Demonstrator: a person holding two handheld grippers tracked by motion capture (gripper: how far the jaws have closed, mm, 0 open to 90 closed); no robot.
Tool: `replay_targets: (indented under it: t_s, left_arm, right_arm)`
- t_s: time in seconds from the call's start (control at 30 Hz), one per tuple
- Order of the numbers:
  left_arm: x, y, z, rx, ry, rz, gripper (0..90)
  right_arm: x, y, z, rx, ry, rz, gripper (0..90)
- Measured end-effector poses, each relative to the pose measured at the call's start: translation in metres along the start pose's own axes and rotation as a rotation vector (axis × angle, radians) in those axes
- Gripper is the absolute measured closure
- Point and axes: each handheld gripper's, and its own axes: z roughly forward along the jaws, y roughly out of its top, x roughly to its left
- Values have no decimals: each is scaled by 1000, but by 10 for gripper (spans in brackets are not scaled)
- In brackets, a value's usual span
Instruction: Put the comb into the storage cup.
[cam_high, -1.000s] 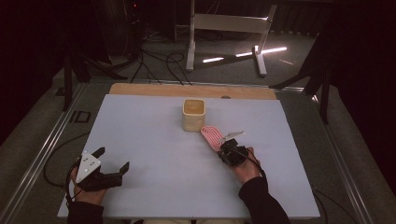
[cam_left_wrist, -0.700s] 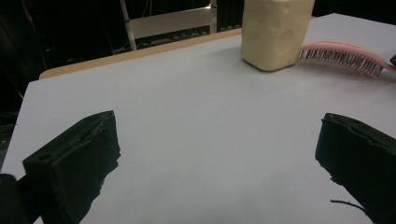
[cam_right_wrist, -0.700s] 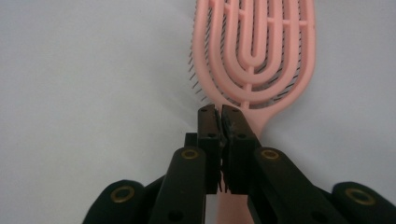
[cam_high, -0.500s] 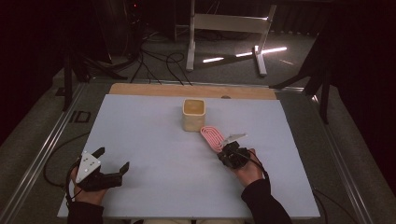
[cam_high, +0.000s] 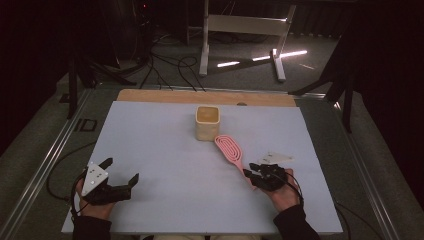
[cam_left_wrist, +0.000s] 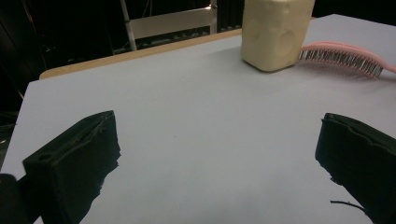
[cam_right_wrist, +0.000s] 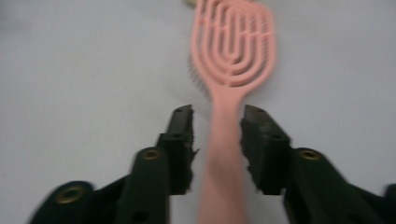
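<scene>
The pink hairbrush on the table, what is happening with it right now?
A person works at a white table with a gripper in each hand. The right gripper has just been opening; the pink hairbrush lies flat with its handle between the jaws, and gaps show on both sides. The brush head lies next to a cream cup. The left gripper rests open, apart from both.

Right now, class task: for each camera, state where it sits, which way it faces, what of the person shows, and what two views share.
High view: above the near edge, looking forward and down on the table; forearms, hands, left gripper, right gripper.
Left gripper view: low on that gripper, facing across to the cup; its two wide-open jaws.
Right gripper view: on that gripper, looking down the brush handle; jaws just opened, handle between them with gaps either side.
Shared: all three show the brush.
</scene>
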Motion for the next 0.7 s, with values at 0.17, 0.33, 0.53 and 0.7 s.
replay_targets:
  t_s: [0.17,0.33,0.53,0.7]
  left_arm:
    - [0,0,0,-1,-1,0,3]
    - [0,1,0,-4,0,-1,3]
    - [-1,1,0,-6,-4,-1,3]
    - [0,1,-1,-7,-8,-3,3]
  right_arm:
    - [-15,-15,-24,-120,-42,22,467]
    - [-19,-21,-34,-173,-60,24,382]
    - [-24,-36,-54,-311,-128,47,182]
    - [-25,-39,-62,-362,-143,39,141]
